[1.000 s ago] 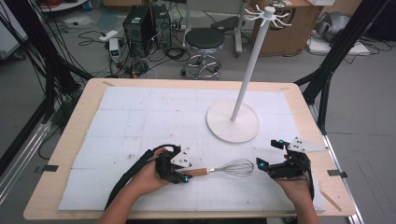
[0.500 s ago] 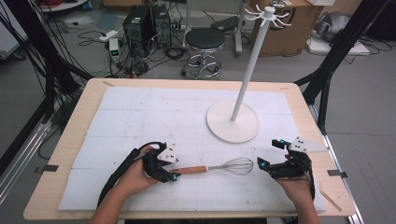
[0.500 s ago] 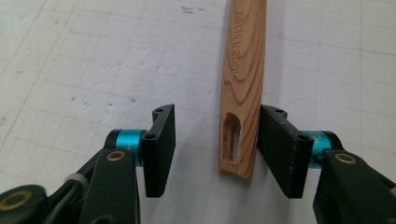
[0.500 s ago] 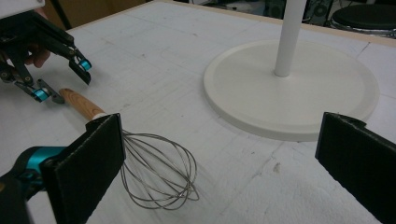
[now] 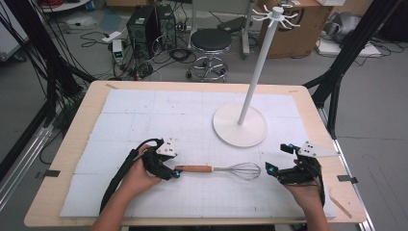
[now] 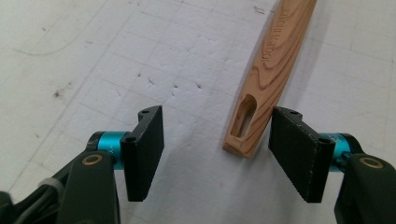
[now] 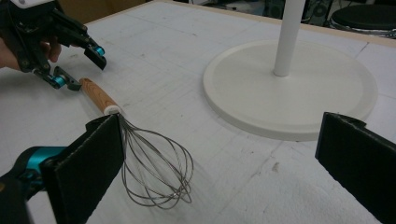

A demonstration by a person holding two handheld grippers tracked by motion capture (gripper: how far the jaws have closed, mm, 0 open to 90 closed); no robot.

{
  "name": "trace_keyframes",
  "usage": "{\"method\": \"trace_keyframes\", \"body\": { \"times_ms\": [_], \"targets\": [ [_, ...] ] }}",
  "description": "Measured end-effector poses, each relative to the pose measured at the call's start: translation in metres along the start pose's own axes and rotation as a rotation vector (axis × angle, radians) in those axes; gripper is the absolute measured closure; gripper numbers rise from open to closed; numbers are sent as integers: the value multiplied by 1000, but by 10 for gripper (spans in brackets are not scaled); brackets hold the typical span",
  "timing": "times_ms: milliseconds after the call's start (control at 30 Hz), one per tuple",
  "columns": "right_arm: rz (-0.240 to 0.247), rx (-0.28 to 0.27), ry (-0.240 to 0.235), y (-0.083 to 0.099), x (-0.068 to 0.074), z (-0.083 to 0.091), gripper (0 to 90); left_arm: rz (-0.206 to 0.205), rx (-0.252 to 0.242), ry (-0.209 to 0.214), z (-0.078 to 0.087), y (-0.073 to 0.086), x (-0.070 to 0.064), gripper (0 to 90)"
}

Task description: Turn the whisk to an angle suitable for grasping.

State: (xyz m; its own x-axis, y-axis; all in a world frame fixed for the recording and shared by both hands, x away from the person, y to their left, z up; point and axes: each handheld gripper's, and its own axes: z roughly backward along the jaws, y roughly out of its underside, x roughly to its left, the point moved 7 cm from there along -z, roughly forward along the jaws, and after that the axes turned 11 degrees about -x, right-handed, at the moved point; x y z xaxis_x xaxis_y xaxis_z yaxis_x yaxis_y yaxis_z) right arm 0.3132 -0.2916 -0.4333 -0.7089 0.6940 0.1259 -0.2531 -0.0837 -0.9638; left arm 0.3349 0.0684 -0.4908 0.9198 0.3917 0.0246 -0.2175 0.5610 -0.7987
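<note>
wood-grain whisk handle (image 6: 266, 70), white stand (image 5: 240, 126)

Left gripper (image 6: 215, 149): black frame, flat black ribbed pads (image 6: 299, 151), teal collars behind each, brass-coloured rivets on arms, small screws at pad corners. Grey three-cornered plate on top, thick black cable (image 5: 118, 178) trailed back along forearm. Right gripper (image 7: 224, 163): same black build, teal accents, grey plate. Forearms were bare, no sleeves seen.
</note>
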Motion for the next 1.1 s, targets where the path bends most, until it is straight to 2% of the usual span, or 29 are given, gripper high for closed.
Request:
{"method": "trace_keyframes", "body": {
  "times_ms": [200, 300, 467, 533, 600, 633, 767, 1000, 1100],
  "targets": [
    [4, 4, 1, 1, 0, -1, 3, 32, -26, -46, -3, 0, 8, 340],
    [5, 5, 0, 1, 0, -1, 3, 61, -43, -67, -5, 0, 12, 338],
    [1, 6, 0, 1, 0, -1, 3, 75, -48, -57, -4, 0, 13, 318],
    [2, 7, 0, 1, 0, -1, 3, 87, -66, -40, -1, -2, 12, 300],
    [-1, 7, 0, 1, 0, -1, 3, 106, -107, -16, 8, -6, 11, 275],
    [-1, 7, 0, 1, 0, -1, 3, 106, -107, -16, 8, -6, 11, 265],
    [-1, 5, -1, 1, 0, -2, 3, 135, -169, 12, 23, -7, 15, 223],
    [0, 9, -1, 2, 0, -3, 3, 187, -286, 16, 49, -10, 24, 104],
    [4, 10, -1, 2, 0, -3, 3, 194, -332, 21, 60, -13, 27, 58]
  ]
}}
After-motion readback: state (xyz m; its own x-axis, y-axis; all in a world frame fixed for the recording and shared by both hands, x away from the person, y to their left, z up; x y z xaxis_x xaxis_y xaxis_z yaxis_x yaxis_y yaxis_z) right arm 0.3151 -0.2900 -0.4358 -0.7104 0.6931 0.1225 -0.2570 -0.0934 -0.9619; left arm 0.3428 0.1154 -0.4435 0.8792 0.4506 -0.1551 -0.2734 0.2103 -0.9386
